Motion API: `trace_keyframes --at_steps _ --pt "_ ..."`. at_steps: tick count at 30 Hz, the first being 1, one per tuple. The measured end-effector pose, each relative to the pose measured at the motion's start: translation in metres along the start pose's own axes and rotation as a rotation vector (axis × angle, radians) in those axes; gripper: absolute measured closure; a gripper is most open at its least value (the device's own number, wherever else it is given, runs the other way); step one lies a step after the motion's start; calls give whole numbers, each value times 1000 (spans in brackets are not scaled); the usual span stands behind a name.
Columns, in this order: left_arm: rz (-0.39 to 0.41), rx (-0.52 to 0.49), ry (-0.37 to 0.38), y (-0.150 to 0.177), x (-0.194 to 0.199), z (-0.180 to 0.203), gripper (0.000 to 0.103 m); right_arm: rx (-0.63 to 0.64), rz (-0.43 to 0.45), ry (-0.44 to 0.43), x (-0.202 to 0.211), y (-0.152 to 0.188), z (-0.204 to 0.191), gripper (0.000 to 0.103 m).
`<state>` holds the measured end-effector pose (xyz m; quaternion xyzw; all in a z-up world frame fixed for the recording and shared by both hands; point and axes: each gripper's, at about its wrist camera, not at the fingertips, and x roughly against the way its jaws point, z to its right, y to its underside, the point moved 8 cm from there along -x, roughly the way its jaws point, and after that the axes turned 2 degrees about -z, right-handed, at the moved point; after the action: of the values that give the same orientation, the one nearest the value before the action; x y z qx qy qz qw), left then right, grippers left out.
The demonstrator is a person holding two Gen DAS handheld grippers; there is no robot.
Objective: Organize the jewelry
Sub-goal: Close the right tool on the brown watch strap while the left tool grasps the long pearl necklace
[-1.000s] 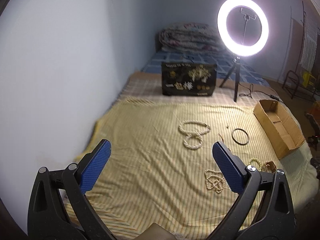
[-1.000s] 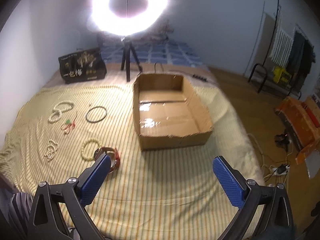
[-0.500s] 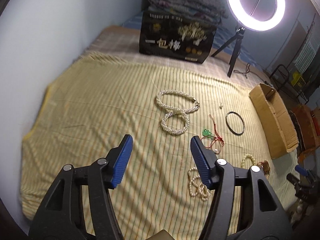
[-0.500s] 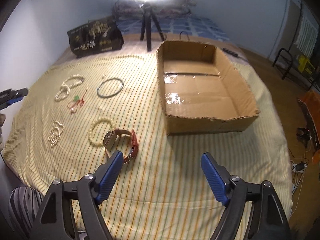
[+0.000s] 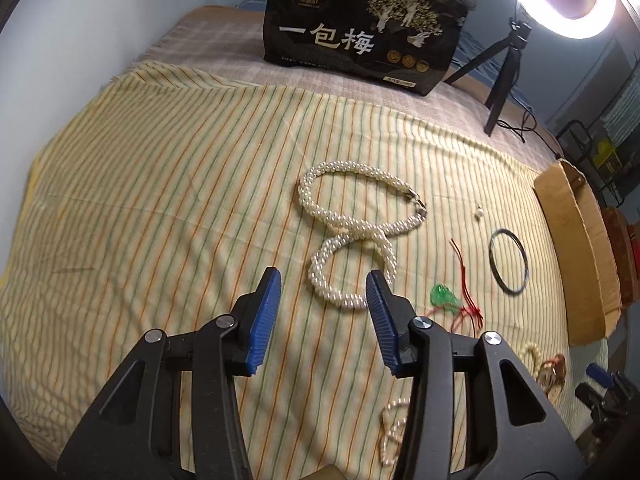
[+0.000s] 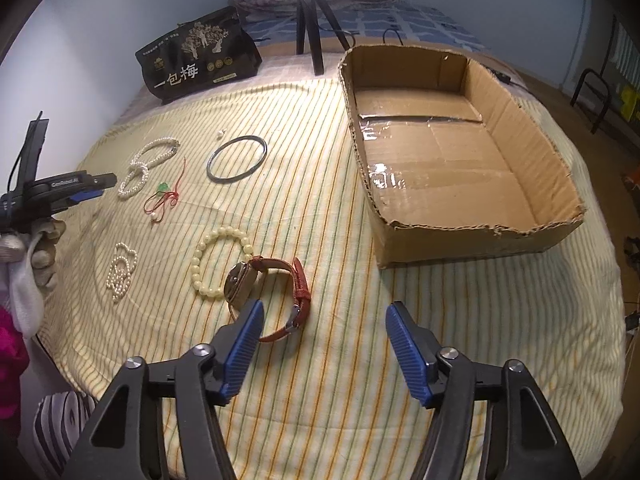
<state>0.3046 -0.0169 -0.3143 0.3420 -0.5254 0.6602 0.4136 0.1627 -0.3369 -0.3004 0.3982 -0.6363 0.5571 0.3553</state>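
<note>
Left wrist view: the left gripper (image 5: pixel 323 300) fills the bottom of the frame, its blue fingers (image 5: pixel 262 320) moderately apart and holding nothing. Just beyond the tips, at centre, a pearl necklace (image 5: pixel 352 236) lies in a figure-eight on a striped cloth (image 5: pixel 160 184). Its near loop sits between the fingertips in the picture, though whether they touch the cloth cannot be told. To the right lie a green pendant on red cord (image 5: pixel 456 300) and a dark bangle (image 5: pixel 509 261). A box (image 5: pixel 576 248) shows edge-on at the right edge, and a black bag (image 5: pixel 360 28) stands at top centre.

Right wrist view: the right gripper (image 6: pixel 323 344) sits at the bottom, fingers wide and empty. A watch (image 6: pixel 268 292) with a red strap lies just past the left fingertip, touching a bead bracelet (image 6: pixel 218 264). A small pearl strand (image 6: pixel 120 272) lies at left. The box (image 6: pixel 460 152) fills the upper right, open and with nothing in it.

The step looks like the first pickups: no jewelry is boxed yet. Next, each gripper would likely need to drop onto its piece, necklace or watch, close, then carry it to the box.

Only the right view shows the box's bare floor and the watch clearly; it also shows the left gripper (image 6: pixel 80 188) low over the cloth at far left. Only the left view shows the necklace's clasp and beading up close.
</note>
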Motion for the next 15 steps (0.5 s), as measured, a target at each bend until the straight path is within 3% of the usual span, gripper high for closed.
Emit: trace_keyframes --at_steps 5,15 --pt "-24 15 -16 -6 -17 -3 63 -29 -19 -30 -8 -1 -1 43" --pt "-28 -5 -44 -4 -34 0 64 -49 -67 -63 -24 -3 -3 59"
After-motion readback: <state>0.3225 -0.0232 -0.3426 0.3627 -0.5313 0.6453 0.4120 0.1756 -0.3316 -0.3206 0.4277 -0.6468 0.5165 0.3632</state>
